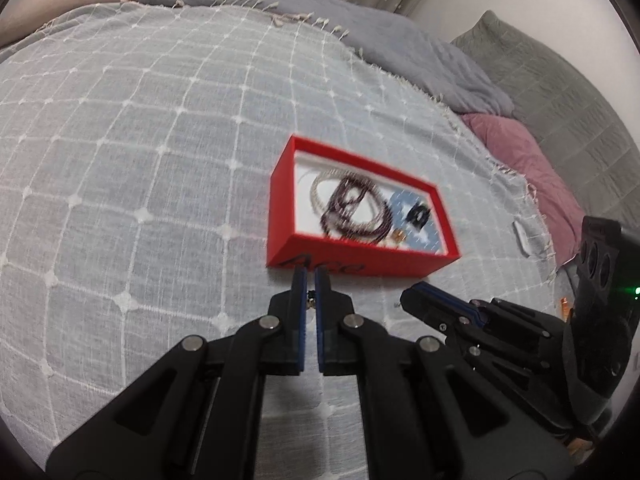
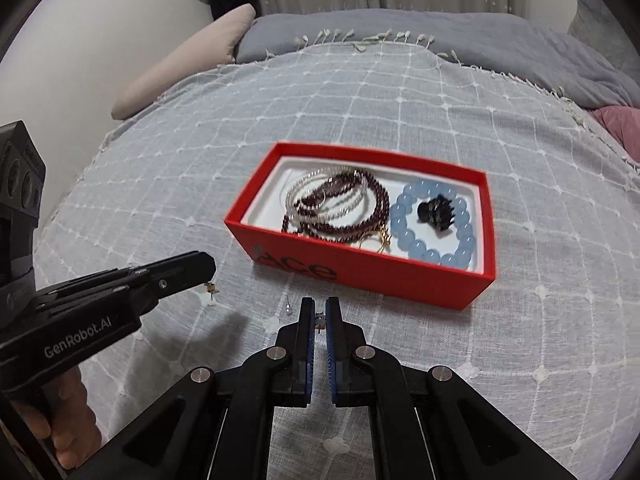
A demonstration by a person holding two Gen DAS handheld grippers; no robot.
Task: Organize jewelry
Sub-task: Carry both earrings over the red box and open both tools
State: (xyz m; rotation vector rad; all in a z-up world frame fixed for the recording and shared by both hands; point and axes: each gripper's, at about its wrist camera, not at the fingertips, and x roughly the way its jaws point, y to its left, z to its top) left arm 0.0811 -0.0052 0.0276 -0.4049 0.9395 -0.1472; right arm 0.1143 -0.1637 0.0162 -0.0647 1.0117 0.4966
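I read "ACE" on red box [image 2: 372, 276] front | "GenRobot.AI" on left gripper [image 2: 208, 280] body

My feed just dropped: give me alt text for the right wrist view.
The right gripper is shut on a tiny earring just short of a red box holding bead bracelets on a grey bedspread. At left, the left gripper pinches another small earring.
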